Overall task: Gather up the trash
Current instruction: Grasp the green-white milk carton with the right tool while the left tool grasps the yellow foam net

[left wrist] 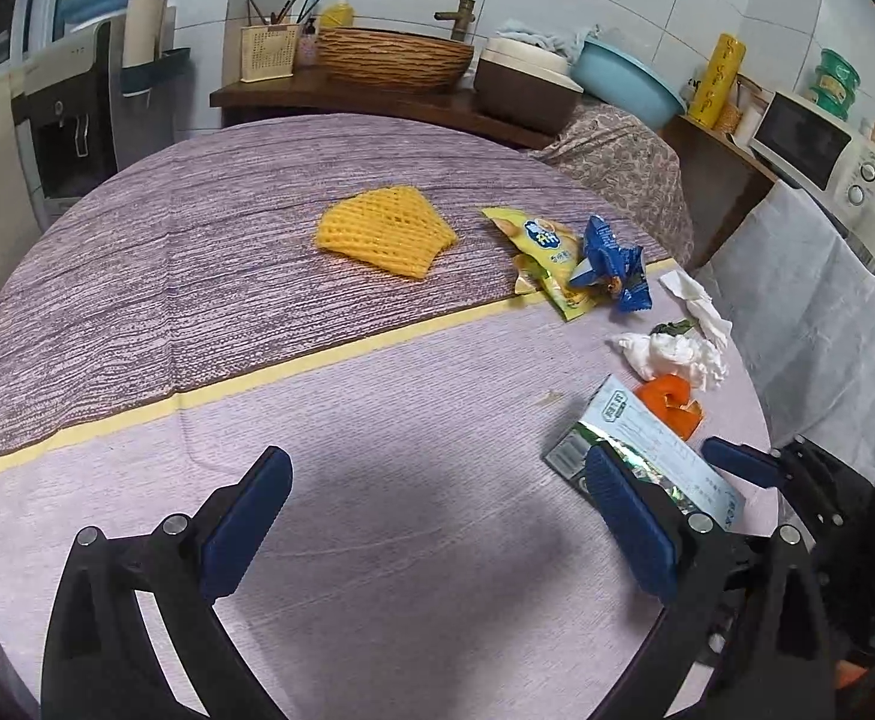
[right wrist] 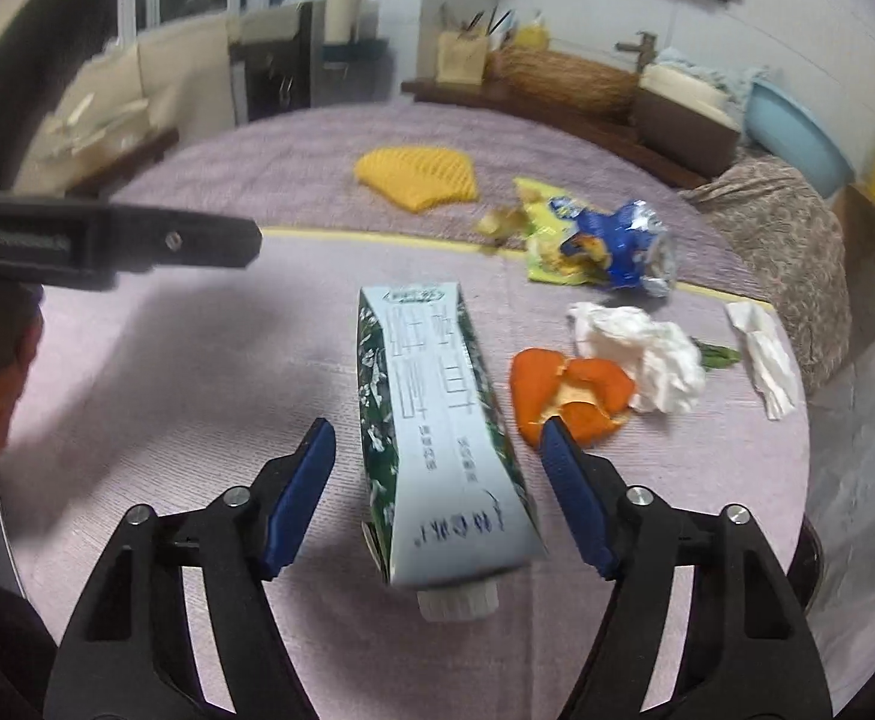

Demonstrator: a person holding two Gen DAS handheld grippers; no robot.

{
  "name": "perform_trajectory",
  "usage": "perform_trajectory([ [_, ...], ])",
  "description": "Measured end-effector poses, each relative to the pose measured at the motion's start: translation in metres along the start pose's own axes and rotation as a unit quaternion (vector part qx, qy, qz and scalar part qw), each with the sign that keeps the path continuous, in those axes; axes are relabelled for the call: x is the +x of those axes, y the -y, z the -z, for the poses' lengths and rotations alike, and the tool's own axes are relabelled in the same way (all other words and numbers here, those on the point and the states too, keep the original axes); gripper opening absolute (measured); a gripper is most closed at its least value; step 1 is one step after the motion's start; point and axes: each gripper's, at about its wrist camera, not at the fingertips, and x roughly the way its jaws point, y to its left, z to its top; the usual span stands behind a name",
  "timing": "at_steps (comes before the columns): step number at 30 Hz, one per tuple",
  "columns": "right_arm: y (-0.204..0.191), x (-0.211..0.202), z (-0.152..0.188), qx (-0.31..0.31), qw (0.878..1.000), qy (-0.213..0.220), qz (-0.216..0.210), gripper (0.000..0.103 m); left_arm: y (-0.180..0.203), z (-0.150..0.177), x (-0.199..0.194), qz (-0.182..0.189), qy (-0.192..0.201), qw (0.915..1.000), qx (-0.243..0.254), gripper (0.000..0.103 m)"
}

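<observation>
A white and green milk carton (right wrist: 437,396) lies flat on the lilac tablecloth, its cap end nearest the right wrist camera. My right gripper (right wrist: 435,429) is open and straddles it; a gap shows between each blue pad and the carton. Orange peel (right wrist: 569,390) lies just right of the carton. Crumpled white tissue (right wrist: 647,354), a blue wrapper (right wrist: 617,246), a yellow snack bag (right wrist: 545,228) and a yellow foam net (right wrist: 419,177) lie beyond. My left gripper (left wrist: 435,459) hangs open over bare cloth with nothing between its fingers. The carton (left wrist: 647,438) lies partly behind its right finger.
The round table's edge (left wrist: 755,396) curves close behind the trash on the right, beside a chair with a grey cover (left wrist: 809,300). A shelf with a wicker basket (left wrist: 395,57) and a blue basin (left wrist: 629,81) stands behind the table. A yellow tape line (left wrist: 317,357) crosses the cloth.
</observation>
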Motion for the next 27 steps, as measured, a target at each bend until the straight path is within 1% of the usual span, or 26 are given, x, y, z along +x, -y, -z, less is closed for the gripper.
perform_trajectory([
  [1,-0.001,0.006,-0.003,-0.005,1.0,-0.011,0.004,0.057,-0.002,-0.001,0.001,-0.005,-0.003,1.0,0.002,0.097],
  [3,-0.003,0.016,-0.006,-0.014,0.999,-0.031,0.004,0.056,-0.007,-0.006,0.004,-0.014,-0.005,0.9998,0.01,0.097],
  [6,-0.005,0.018,-0.007,-0.024,0.999,-0.04,0.004,0.052,-0.013,-0.015,0.01,-0.012,-0.02,0.9995,0.019,0.097],
  [7,-0.006,0.015,-0.007,-0.026,0.999,-0.038,0.005,0.052,-0.016,-0.018,0.011,-0.014,-0.02,0.9994,0.023,0.097],
  [9,-0.007,0.006,-0.003,-0.015,1.0,-0.024,0.004,0.052,-0.019,-0.028,0.018,-0.024,-0.018,0.9989,0.037,0.097],
  [11,-0.003,-0.003,-0.001,0.003,1.0,-0.009,0.001,0.052,-0.022,-0.043,0.032,-0.051,-0.016,0.9972,0.052,0.097],
  [12,-0.001,-0.01,0.0,0.013,1.0,0.001,-0.001,0.052,-0.022,-0.048,0.038,-0.054,-0.017,0.9967,0.058,0.097],
  [15,0.007,-0.03,0.004,0.044,0.998,0.03,-0.013,0.052,-0.023,-0.072,0.07,-0.066,-0.021,0.994,0.085,0.097],
  [17,0.012,-0.042,0.007,0.058,0.997,0.044,-0.008,0.052,-0.024,-0.087,0.09,-0.082,-0.027,0.9919,0.093,0.096],
  [18,0.013,-0.046,0.008,0.062,0.997,0.047,-0.004,0.052,-0.027,-0.097,0.1,-0.077,-0.031,0.9924,0.09,0.096],
  [20,0.016,-0.053,0.012,0.069,0.996,0.053,0.001,0.052,-0.035,-0.112,0.113,-0.051,-0.038,0.9961,0.062,0.096],
  [22,0.02,-0.056,0.016,0.078,0.995,0.056,0.005,0.052,-0.046,-0.13,0.129,-0.045,-0.04,0.9976,0.036,0.095],
  [24,0.023,-0.058,0.022,0.088,0.995,0.055,0.009,0.052,-0.052,-0.14,0.14,-0.041,-0.047,0.9977,0.027,0.087],
  [25,0.024,-0.057,0.024,0.091,0.994,0.054,0.01,0.052,-0.053,-0.143,0.145,-0.031,-0.056,0.9976,0.026,0.084],
  [26,0.027,-0.057,0.027,0.096,0.994,0.053,0.011,0.052,-0.054,-0.144,0.149,-0.022,-0.064,0.9974,0.026,0.076],
  [27,0.029,-0.056,0.029,0.1,0.994,0.052,0.01,0.052,-0.053,-0.143,0.152,-0.015,-0.073,0.9968,0.029,0.066],
])
